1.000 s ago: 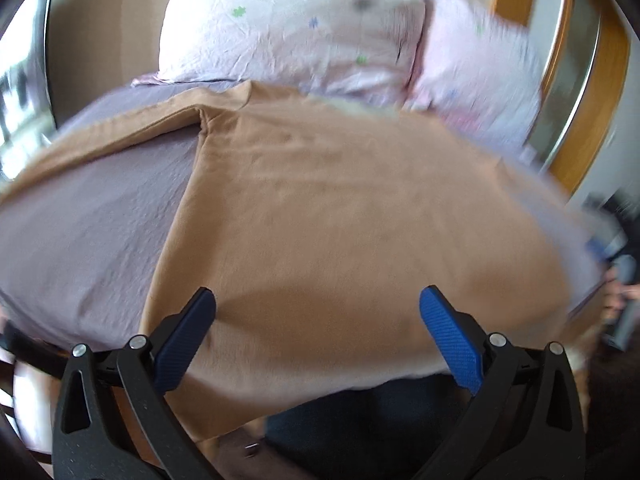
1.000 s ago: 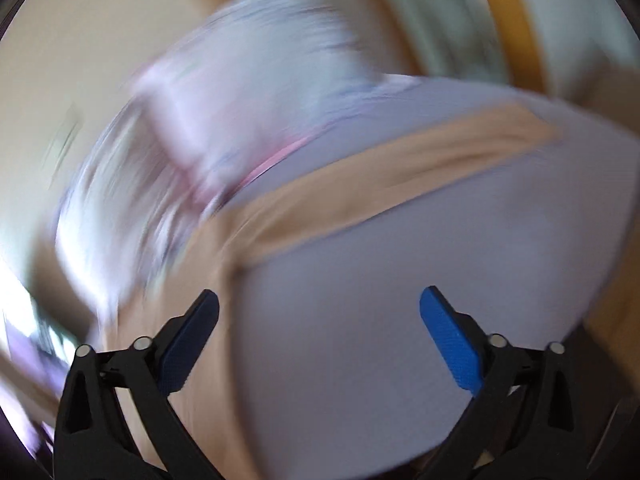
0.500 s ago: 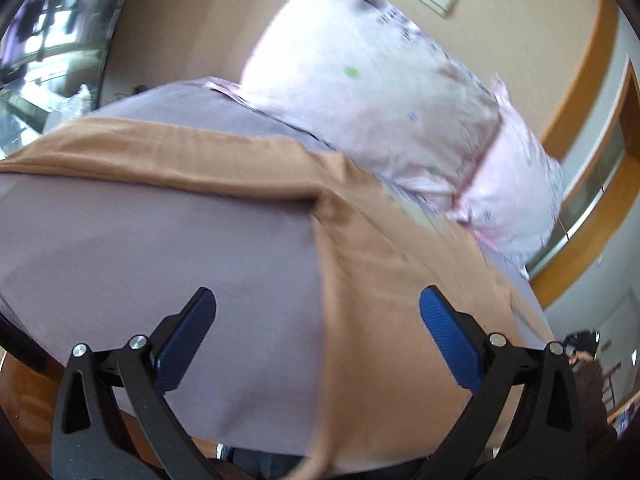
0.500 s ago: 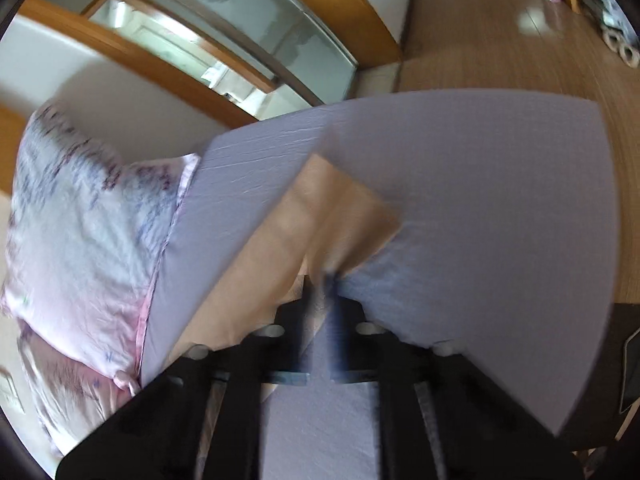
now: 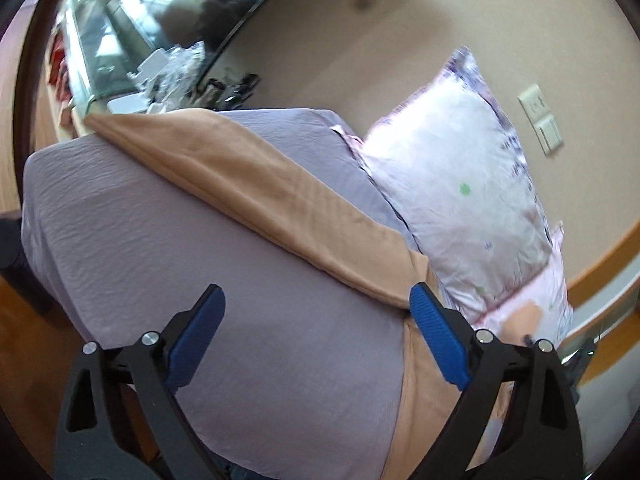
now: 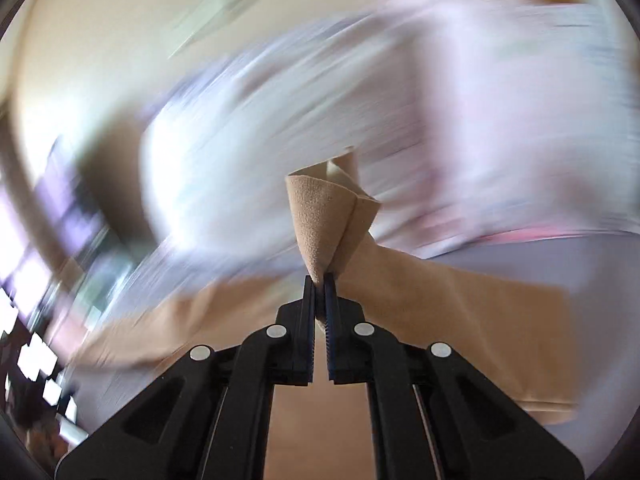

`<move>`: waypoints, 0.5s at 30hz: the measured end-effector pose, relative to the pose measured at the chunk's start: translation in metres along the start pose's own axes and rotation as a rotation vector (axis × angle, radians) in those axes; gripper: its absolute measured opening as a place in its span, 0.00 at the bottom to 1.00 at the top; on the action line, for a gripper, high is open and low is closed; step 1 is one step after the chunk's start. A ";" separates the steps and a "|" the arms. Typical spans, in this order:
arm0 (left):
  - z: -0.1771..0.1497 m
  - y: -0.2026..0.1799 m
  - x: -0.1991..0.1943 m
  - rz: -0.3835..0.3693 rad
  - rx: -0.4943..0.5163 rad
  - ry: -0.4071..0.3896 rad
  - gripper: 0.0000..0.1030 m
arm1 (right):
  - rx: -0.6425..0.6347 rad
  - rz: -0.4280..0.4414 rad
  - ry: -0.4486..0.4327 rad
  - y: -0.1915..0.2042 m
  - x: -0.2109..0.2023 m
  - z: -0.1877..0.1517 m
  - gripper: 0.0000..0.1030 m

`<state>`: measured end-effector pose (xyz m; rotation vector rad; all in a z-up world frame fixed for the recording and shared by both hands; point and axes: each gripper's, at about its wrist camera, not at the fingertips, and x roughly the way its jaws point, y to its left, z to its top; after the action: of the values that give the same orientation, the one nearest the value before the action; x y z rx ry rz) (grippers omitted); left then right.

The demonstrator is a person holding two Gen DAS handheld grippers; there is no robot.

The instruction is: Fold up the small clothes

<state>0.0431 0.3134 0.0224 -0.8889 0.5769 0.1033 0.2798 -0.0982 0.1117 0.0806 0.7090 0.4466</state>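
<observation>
A tan long-sleeved top (image 5: 256, 188) lies on the lilac bed sheet (image 5: 160, 264). In the left wrist view one sleeve runs from the far left corner of the bed down to my right finger. My left gripper (image 5: 316, 320) is open and empty, above the sheet beside the sleeve's near end. In the right wrist view my right gripper (image 6: 319, 284) is shut on the other sleeve's end (image 6: 328, 216), which sticks up from the pads; the rest of the top (image 6: 460, 312) trails to the right. That view is heavily blurred.
Pink-white floral pillows (image 5: 460, 184) lie at the head of the bed against a beige wall with a switch plate (image 5: 542, 124). A glass cabinet (image 5: 132, 48) stands beyond the bed's far left corner. Wooden floor (image 5: 16, 320) shows at the left.
My right gripper closed on the sleeve's end and has lifted it, swinging fast. My left gripper stayed open and swung left, from over the top's body to the sleeve and bare sheet.
</observation>
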 end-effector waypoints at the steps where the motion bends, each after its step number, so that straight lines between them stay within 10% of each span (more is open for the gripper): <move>1: 0.004 0.005 -0.001 0.010 -0.019 -0.004 0.90 | -0.043 0.038 0.083 0.020 0.025 -0.010 0.05; 5: 0.015 0.020 0.000 0.028 -0.079 0.001 0.90 | -0.131 0.123 0.313 0.068 0.074 -0.046 0.06; 9: 0.028 0.028 0.008 0.034 -0.139 0.009 0.89 | -0.069 0.131 0.188 0.049 0.040 -0.031 0.66; 15: 0.054 0.042 0.016 0.091 -0.301 0.006 0.84 | 0.037 0.160 0.082 0.017 -0.007 -0.031 0.72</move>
<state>0.0665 0.3782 0.0114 -1.1551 0.6170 0.2750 0.2495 -0.0883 0.0961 0.1550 0.7945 0.5923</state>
